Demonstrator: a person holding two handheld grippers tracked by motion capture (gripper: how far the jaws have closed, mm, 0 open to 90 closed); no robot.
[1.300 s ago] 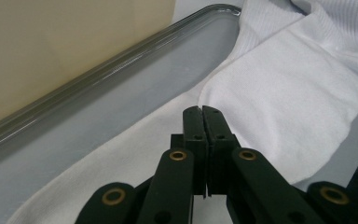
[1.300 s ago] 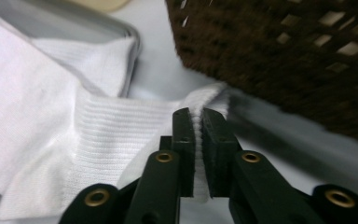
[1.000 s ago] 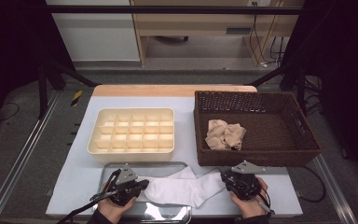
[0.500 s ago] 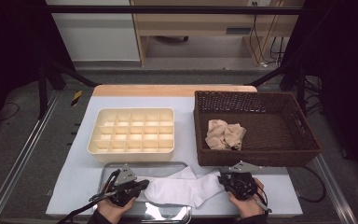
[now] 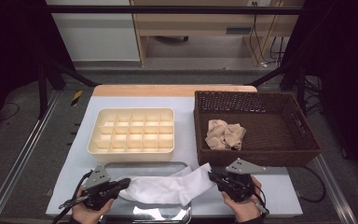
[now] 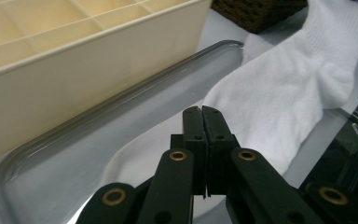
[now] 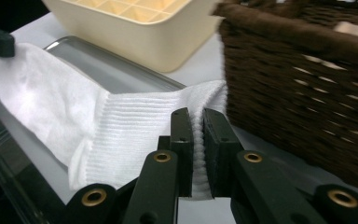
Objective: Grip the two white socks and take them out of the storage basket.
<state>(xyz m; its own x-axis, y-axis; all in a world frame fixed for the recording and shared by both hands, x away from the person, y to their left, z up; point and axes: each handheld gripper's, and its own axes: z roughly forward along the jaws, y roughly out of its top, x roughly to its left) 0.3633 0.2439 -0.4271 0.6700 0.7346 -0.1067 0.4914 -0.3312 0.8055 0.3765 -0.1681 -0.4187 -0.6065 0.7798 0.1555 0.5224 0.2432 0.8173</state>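
Sock-laying step: right hand-held gripper [image 7: 193, 140] clamps white ribbed cotton sock [image 5: 168, 185] cuff, left hand-held gripper [image 6: 204, 140] closed at toe w/ no cloth seen between jaws; next, prob. fold sock.

Dim room, lit counter

Beyond the counter's [image 5: 121, 100] far edge, a grey floor [image 5: 177, 74] runs to a white wall panel [image 5: 93, 32] and a wooden desk [image 5: 200, 23], with cables [image 5: 265, 42] hanging right; darkness flanks both sides.
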